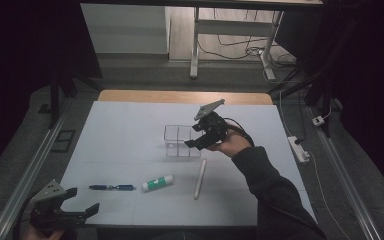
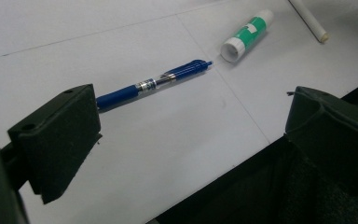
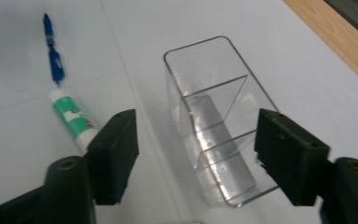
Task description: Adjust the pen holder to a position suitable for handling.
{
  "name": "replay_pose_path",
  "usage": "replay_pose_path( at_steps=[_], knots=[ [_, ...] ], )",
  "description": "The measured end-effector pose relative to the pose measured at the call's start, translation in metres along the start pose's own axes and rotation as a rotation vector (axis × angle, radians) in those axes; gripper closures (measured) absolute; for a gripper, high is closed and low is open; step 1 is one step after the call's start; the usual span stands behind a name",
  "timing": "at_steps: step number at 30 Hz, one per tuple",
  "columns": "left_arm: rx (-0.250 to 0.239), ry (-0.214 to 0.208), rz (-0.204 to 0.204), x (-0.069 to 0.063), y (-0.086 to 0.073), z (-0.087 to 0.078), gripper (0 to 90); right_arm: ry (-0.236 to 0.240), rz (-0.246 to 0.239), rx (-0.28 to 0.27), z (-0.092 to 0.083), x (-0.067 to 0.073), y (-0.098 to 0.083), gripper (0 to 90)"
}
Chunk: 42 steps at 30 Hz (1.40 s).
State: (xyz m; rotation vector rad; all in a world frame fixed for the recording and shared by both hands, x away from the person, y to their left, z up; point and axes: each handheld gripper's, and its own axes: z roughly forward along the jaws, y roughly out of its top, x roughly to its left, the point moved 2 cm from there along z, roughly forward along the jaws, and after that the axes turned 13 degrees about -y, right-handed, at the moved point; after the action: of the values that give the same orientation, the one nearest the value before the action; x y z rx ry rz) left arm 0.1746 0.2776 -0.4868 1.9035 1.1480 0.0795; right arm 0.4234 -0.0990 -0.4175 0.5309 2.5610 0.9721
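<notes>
So my right gripper point(image 1: 196, 135) is hovering just above the clear organizer box point(image 1: 182, 141) with the jaws spread and nothing between them. In the right gripper view the box point(image 3: 221, 121) sits right below and between my jaws, its divided compartments open to the top and looking empty as far as I can tell. It stands upright on the white mat point(image 1: 130, 125), a bit beyond the row of stationery. My read: it's thin hard plastic, so light, stiff and pretty slick, and it'll skate on the mat if I nudge it sideways. I'd pinch one wall or a divider from above rather than try to span the whole thing, and go gentle, since that kind of plastic can crack. My left gripper point(image 1: 82, 210) is parked at the near left edge of the mat, jaws wide apart and empty, with the blue pen point(image 2: 154, 84) just ahead of it and the glue stick point(image 2: 247, 33) and white stick point(image 1: 200, 178) further along.
</notes>
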Motion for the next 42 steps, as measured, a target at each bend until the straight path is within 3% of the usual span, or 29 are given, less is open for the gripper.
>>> replay_pose_path(
  at_steps=[3, 6, 16, 20, 26, 28, 34, 42],
  knots=[
    [0.002, -0.01, -0.008, 0.001, 0.0, 0.0, 2.9, -0.004, 0.036, -0.013, -0.009, 0.006, -0.007, 22.6],
    [0.003, -0.017, -0.009, 0.001, 0.0, 0.0, 2.6, -0.036, 0.084, -0.006, -0.02, 0.014, -0.019, 17.3],
    [0.017, -0.057, 0.023, 0.0, 0.002, 0.001, 2.2, -0.063, 0.149, -0.044, -0.043, 0.032, -0.044, 6.0],
    [0.012, -0.069, 0.028, 0.0, 0.002, 0.0, 2.2, -0.1, 0.198, -0.043, -0.056, 0.039, -0.061, 1.1],
    [0.017, -0.08, 0.021, 0.001, 0.002, 0.001, 2.3, -0.136, 0.234, -0.059, -0.072, 0.046, -0.082, 0.0],
    [0.015, -0.081, 0.013, 0.002, 0.002, 0.001, 2.3, -0.167, 0.246, -0.061, -0.08, 0.049, -0.091, 0.0],
    [0.015, -0.073, 0.012, 0.002, 0.002, 0.001, 2.0, -0.241, 0.356, -0.074, -0.106, 0.06, -0.128, 0.0],
    [0.018, -0.075, 0.014, 0.001, 0.002, 0.001, 1.6, -0.317, 0.378, -0.037, -0.123, 0.074, -0.161, 0.0]
  ],
)
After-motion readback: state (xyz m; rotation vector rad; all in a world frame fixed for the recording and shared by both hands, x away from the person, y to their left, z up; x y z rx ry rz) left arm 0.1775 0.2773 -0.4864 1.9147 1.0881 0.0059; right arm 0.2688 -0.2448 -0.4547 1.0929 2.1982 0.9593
